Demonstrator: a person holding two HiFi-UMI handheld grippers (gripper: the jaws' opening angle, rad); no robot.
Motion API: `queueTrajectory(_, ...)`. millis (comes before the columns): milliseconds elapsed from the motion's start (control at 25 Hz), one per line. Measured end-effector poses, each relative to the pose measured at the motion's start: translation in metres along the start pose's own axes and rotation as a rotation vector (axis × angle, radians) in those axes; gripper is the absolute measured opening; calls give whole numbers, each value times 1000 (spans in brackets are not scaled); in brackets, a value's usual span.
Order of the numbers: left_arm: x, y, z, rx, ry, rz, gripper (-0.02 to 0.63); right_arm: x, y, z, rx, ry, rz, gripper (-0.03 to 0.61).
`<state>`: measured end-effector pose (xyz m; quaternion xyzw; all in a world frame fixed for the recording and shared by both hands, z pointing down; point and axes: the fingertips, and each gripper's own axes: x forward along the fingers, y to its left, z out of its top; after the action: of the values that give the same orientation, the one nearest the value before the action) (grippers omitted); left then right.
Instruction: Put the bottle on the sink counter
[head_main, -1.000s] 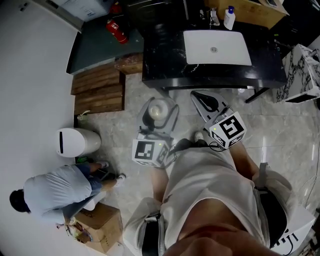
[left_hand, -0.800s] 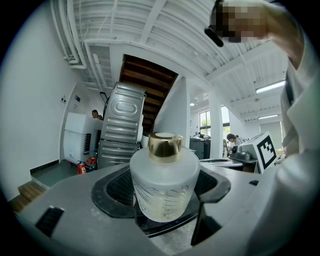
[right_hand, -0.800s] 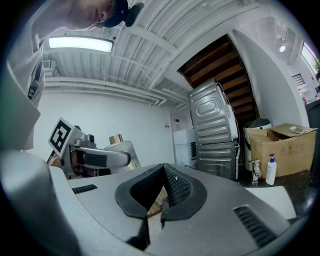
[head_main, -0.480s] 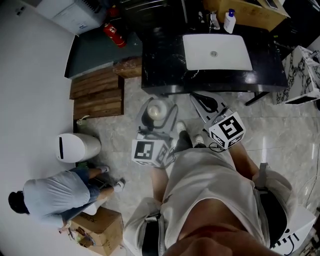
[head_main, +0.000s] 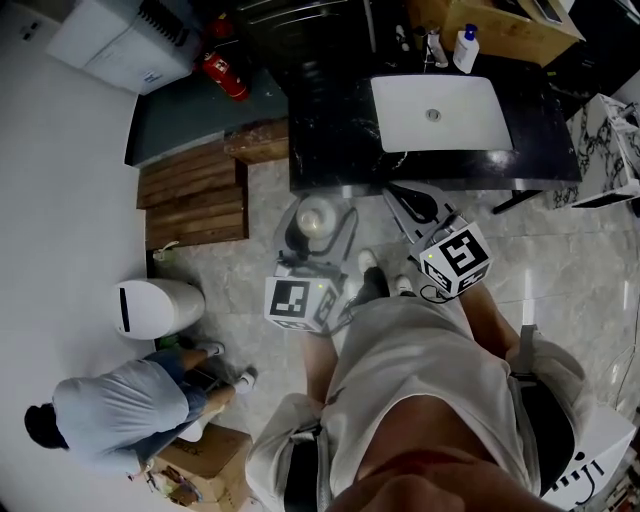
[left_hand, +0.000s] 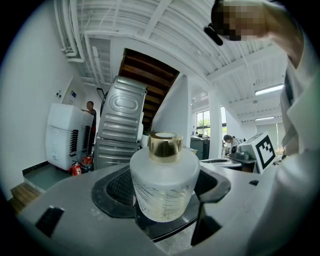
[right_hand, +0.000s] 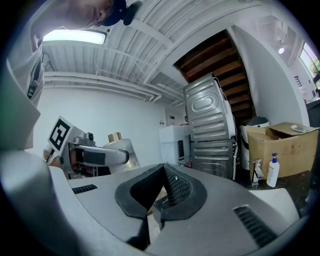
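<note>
A frosted glass bottle (head_main: 315, 220) with a gold cap (left_hand: 164, 145) stands upright between the jaws of my left gripper (head_main: 314, 232), which is shut on it. In the left gripper view the bottle (left_hand: 164, 187) fills the middle. I hold it over the tiled floor, just in front of the black sink counter (head_main: 330, 140) with its white basin (head_main: 440, 112). My right gripper (head_main: 413, 204) hangs beside it to the right, jaws shut with nothing between them. In the right gripper view, that gripper (right_hand: 161, 194) looks past the bottle (right_hand: 120, 145).
A white pump bottle (head_main: 466, 47) and a faucet (right_hand: 256, 173) stand at the counter's back, by a cardboard box (right_hand: 280, 142). Wooden steps (head_main: 195, 185), a fire extinguisher (head_main: 228, 76), a white bin (head_main: 150, 305) and a crouching person (head_main: 120, 410) are to the left.
The view has shifted a little: the crouching person and bin slid down the frame and my feet stepped forward. Both grippers keep their places, the bottle still held.
</note>
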<state>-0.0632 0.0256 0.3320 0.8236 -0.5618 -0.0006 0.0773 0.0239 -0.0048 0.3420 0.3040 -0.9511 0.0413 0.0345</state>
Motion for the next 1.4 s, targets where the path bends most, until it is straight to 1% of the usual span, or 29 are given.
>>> queueTrajectory(440, 21, 64, 6, -11, 1, -28, 330, 69, -2, 4, -16, 11, -19, -3)
queueTrajectory(840, 41, 113, 14, 0, 0, -83, 330, 117, -8, 9, -22, 14, -88, -3)
queueTrajectory(1120, 57, 133, 16, 10, -2, -121, 330, 135, -12, 8, -20, 24, -140, -3)
queueTrajectory(1400, 73, 143, 14, -4, -6, -139, 330, 151, -27, 7, -32, 37, -157, -2)
